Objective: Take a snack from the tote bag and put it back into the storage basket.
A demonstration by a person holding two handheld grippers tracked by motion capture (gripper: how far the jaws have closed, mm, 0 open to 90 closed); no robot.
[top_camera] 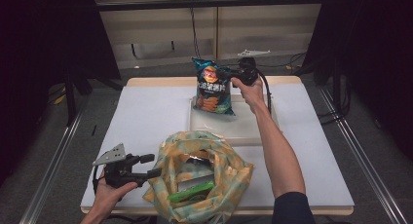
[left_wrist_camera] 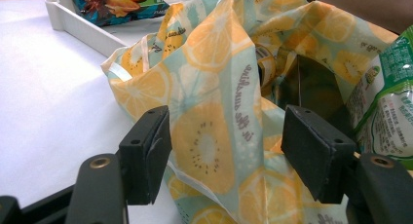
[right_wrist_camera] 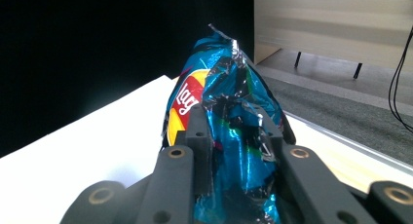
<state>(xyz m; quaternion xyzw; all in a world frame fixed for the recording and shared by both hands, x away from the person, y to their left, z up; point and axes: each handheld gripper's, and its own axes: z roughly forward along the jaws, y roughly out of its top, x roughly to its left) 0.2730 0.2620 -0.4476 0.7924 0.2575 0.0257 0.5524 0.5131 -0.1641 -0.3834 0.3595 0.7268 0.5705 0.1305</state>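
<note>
A: While my right fingers (top_camera: pixel 225 76) pinch the chip bag (top_camera: pixel 212 87) by its crinkled side, it hangs at the upper middle of the high view, its bottom edge just over the tray (top_camera: pixel 243 131).

B: Is the grip firm?

A: I'd call it closed on the foil; in the right gripper view the pads sit against both sides of the chip bag (right_wrist_camera: pixel 224 117). No sign of it being let go yet.

B: And your other hand?

A: My left fingers (top_camera: pixel 152 165) stand well apart, at the lower left of the high view, right against the rim of the tote (top_camera: pixel 229 170). In the left gripper view the lemon-print cloth (left_wrist_camera: pixel 209 136) lies between the pads, but they don't press on it, so I hold nothing there.

B: How far along are you, then?

A: I judge partway through emptying the tote. The chip bag is out and nearly at the tray but not set down. A green packet (top_camera: pixel 191 192) lies inside the tote's mouth, so at least that one is left, and I can't tell what sits beneath it.
</note>
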